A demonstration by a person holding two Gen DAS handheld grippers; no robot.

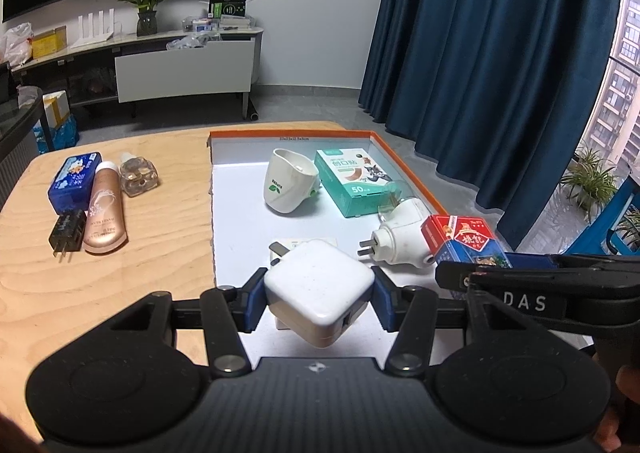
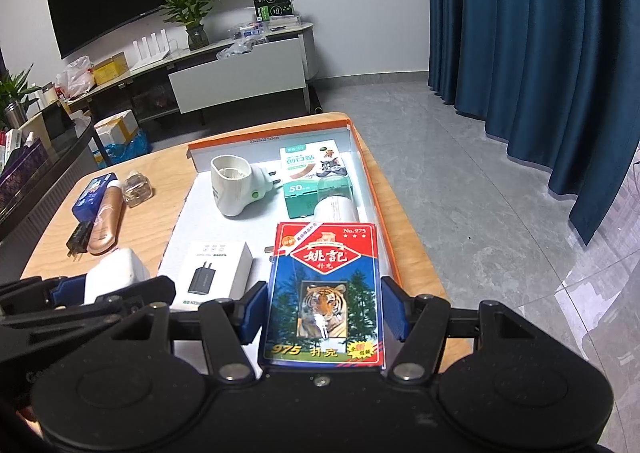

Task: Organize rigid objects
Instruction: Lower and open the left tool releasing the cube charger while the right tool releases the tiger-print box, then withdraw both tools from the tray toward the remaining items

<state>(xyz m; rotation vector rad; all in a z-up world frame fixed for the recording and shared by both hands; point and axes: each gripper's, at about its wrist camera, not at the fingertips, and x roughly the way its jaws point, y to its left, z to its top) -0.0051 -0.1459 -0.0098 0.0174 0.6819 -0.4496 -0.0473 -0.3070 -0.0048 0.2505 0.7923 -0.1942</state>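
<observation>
My left gripper [image 1: 318, 303] is shut on a white power adapter [image 1: 316, 293] and holds it above the near part of the orange-rimmed white tray [image 1: 412, 173]. My right gripper [image 2: 324, 307] is shut on a red and blue playing card box [image 2: 326, 289] with a tiger picture, over the tray's near right part. The card box also shows in the left wrist view [image 1: 464, 241]. In the tray lie a white cup-shaped plug-in device [image 1: 288, 187], a green bandage box [image 1: 352, 181], a white plug-in vaporizer [image 1: 400, 237] and a white charger box [image 2: 214, 271].
On the wooden table [image 1: 140, 261] left of the tray lie a blue tin [image 1: 74, 181], a pink tube [image 1: 106, 213], a glass perfume bottle [image 1: 138, 175] and a black charger [image 1: 68, 233]. A TV cabinet and blue curtains stand behind.
</observation>
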